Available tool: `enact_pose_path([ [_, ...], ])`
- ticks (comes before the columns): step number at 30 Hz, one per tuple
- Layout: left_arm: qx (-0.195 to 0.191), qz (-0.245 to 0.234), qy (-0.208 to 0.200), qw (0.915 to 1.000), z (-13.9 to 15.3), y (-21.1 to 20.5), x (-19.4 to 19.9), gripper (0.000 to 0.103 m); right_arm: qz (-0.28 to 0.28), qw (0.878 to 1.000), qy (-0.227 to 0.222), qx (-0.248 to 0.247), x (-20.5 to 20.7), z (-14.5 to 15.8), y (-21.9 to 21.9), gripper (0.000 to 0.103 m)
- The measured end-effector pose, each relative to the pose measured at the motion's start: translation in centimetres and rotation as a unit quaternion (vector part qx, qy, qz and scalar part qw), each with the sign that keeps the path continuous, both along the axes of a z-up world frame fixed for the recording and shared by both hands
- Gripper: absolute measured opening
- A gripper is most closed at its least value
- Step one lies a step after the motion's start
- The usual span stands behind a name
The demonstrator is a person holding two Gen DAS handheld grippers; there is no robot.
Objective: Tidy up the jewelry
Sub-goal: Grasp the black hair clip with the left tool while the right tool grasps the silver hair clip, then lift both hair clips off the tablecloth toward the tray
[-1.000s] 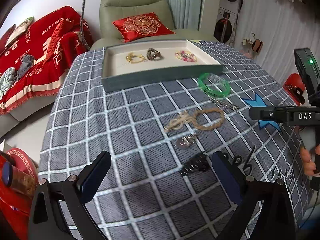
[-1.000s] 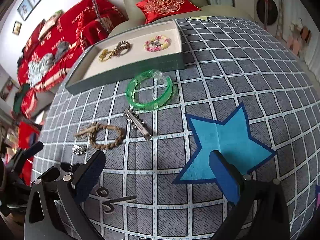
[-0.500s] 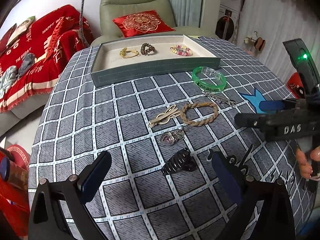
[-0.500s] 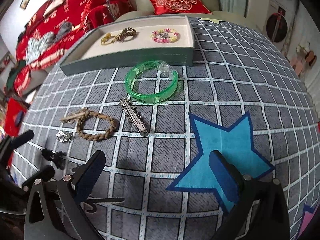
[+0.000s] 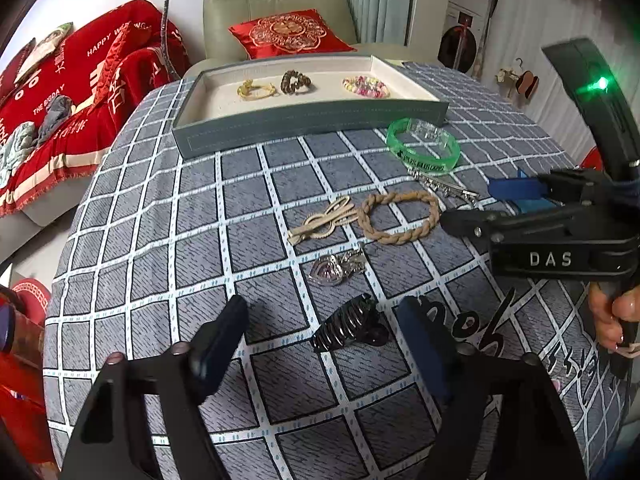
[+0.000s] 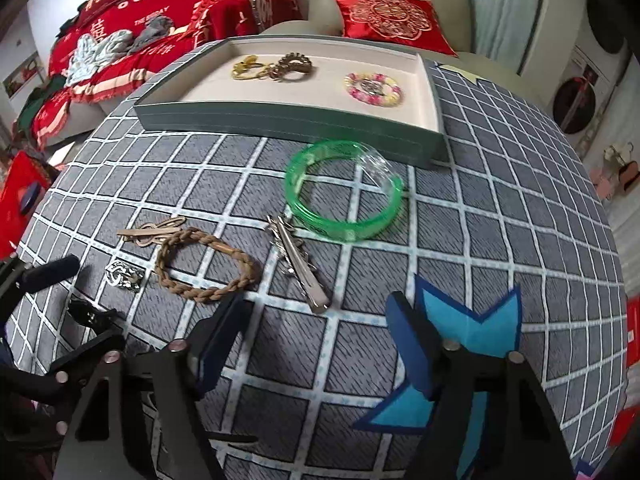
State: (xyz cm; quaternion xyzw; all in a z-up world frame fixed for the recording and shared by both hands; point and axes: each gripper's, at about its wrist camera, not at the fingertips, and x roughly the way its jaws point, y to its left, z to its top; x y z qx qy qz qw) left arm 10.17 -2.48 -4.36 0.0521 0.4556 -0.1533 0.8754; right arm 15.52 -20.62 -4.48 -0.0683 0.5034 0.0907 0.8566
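6 loose pieces lie on the checked table (image 5: 160, 264) while 3 more already sit in the grey tray (image 5: 312, 120) at 12 o'clock: a gold piece (image 5: 256, 90), a dark brown one (image 5: 296, 82) and a pink beaded bracelet (image 5: 366, 86).

Both wrist views show the scene closer than 1 second earlier, the loose jewelry now larger and lower in frame. The left gripper (image 5: 324, 340) has just been closing its jaws from full spread; they stand apart, with the black claw clip (image 5: 348, 324) between the pads but not yet pressed by either. The right gripper (image 6: 316, 344) has likewise been narrowing its jaws, which stand apart with nothing between them. Its nearest piece is the silver hair clip (image 6: 300, 260) at 12 o'clock, just beyond the fingertips; the braided tan bracelet (image 6: 204, 264) lies at 11 o'clock and the green bangle (image 6: 344, 188) further out, just before the tray wall.

A gold hairpin (image 5: 324, 220) touches the braid, and a silver heart pendant (image 5: 336, 270) lies just above the claw clip.

Judged from this, each hand is lining up its own pick, the claw clip for the left and probably the silver clip for the right, before carrying them to the tray. A blue star marker (image 6: 472, 344) lies under the right pad.
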Motion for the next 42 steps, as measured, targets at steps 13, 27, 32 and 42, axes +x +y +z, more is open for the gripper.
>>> enact_pose_path([
  [13, -0.013, 0.005, -0.001, 0.9999, 0.3, 0.4, -0.3, 0.065, 0.007, 1.000, 0.005, 0.001, -0.1, 0.3, 1.2, 0.042],
  [27, -0.068, 0.010, 0.006, 0.9976, 1.2, 2.4, -0.5, 0.054, -0.044, 0.996, 0.012, 0.072, -1.1, 1.0, -1.1, 0.011],
  [32, -0.090, 0.021, 0.004, 0.9957, 2.1, 3.8, -0.4, 0.054, -0.063, 0.991, 0.010, 0.113, -1.7, 1.8, -2.8, 0.011],
  [42, -0.104, 0.030, -0.005, 0.9941, 3.5, 5.3, 0.1, 0.054, -0.072, 0.987, -0.001, 0.141, -2.5, 3.1, -3.5, 0.011],
])
